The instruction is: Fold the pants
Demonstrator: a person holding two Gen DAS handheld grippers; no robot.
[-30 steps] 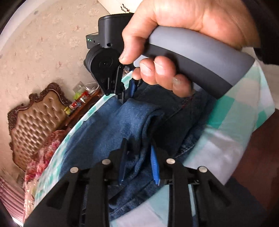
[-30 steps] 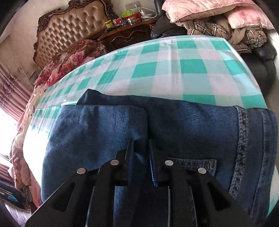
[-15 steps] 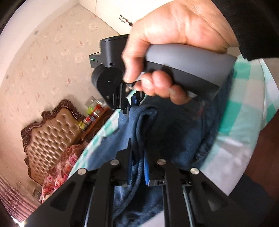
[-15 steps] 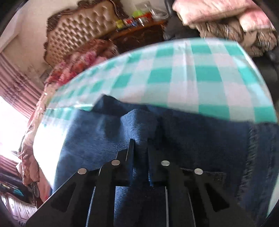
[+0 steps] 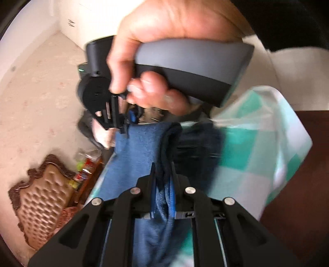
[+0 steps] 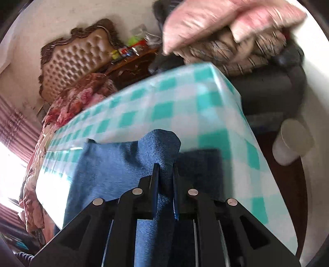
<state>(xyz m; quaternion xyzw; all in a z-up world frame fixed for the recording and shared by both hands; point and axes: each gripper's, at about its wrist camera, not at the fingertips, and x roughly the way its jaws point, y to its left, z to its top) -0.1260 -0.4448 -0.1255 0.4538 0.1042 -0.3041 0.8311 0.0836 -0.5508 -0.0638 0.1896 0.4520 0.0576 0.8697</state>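
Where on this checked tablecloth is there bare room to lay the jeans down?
Bare checked tablecloth runs from the lifted jeans to the far edge by the pillows, and along the right edge by the white cup. The near left is covered by denim.

My left gripper (image 5: 163,174) and right gripper (image 6: 165,174) both pinch denim at lower centre; my right hand (image 5: 164,51) wraps its handle at top.
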